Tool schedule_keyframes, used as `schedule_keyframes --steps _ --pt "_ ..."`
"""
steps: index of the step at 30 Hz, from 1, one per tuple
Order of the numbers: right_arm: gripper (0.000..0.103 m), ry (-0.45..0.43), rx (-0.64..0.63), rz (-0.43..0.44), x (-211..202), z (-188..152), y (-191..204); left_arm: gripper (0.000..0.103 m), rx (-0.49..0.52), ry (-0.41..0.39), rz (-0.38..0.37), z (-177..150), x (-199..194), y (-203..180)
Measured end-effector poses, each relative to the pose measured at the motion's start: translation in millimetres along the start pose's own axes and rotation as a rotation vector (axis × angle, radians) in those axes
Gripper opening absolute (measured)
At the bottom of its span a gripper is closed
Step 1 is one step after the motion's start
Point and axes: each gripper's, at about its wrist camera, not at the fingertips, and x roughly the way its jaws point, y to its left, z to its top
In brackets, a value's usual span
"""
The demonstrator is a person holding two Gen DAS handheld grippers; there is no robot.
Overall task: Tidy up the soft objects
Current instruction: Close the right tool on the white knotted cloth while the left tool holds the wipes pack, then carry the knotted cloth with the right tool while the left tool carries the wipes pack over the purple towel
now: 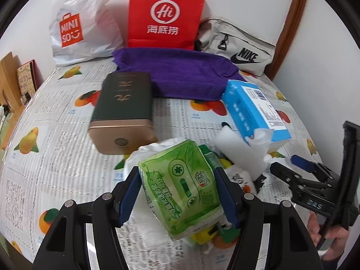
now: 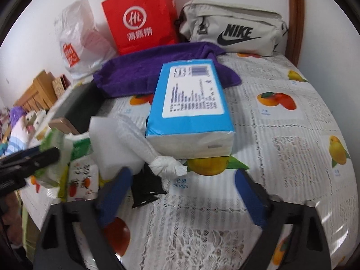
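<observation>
My left gripper (image 1: 178, 193) is shut on a green tissue pack (image 1: 183, 186) and holds it above the table; the pack also shows at the left of the right wrist view (image 2: 56, 144). A blue tissue pack (image 1: 254, 108) (image 2: 191, 103) lies at the middle right. A purple towel (image 1: 180, 74) (image 2: 144, 72) lies spread at the back. A white sponge block (image 1: 236, 150) (image 2: 108, 141) and a knotted white plastic bag (image 2: 144, 144) lie between them. My right gripper (image 2: 180, 193) is open and empty, just in front of the blue pack, and it shows at the right of the left wrist view (image 1: 292, 168).
A dark green and gold tin (image 1: 123, 112) lies at the left. A red paper bag (image 1: 166, 15), a white Miniso bag (image 1: 83, 22) and a grey Nike pouch (image 1: 238, 47) stand against the back wall. Small snack packs (image 2: 83, 180) and black clips (image 2: 146, 189) lie on the fruit-print tablecloth (image 2: 292, 135).
</observation>
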Motion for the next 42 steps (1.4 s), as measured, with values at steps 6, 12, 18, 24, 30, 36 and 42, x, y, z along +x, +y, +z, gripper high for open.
schedule_keyframes --steps 6,12,18,24,30,36,42 --pt "0.080 0.027 -0.016 0.019 19.1 1.1 6.7 0.063 -0.037 0.013 0.015 -1.2 6.0 18.1" --pt "0.060 0.055 -0.038 -0.010 34.6 2.5 14.1 0.063 -0.051 0.012 0.012 -2.8 4.4 31.1" --pt "0.036 0.040 -0.053 -0.009 28.6 -0.5 16.5 0.063 -0.072 0.006 0.018 -6.5 -1.8 44.7" --pt "0.035 0.020 -0.050 -0.026 15.5 -13.4 11.3 0.063 -0.100 0.002 0.046 -13.4 -5.1 59.7" --pt "0.035 0.005 -0.035 -0.043 -0.4 -26.6 0.7 0.063 -0.122 -0.005 0.066 -20.1 -10.1 71.3" --pt "0.035 0.006 -0.015 -0.060 -9.4 -34.6 -8.5 0.063 -0.116 -0.023 0.075 -17.1 -18.7 70.6" --pt "0.035 -0.009 0.010 -0.065 -21.4 -30.3 -15.4 0.063 -0.101 -0.040 0.081 -7.7 -29.6 65.9"
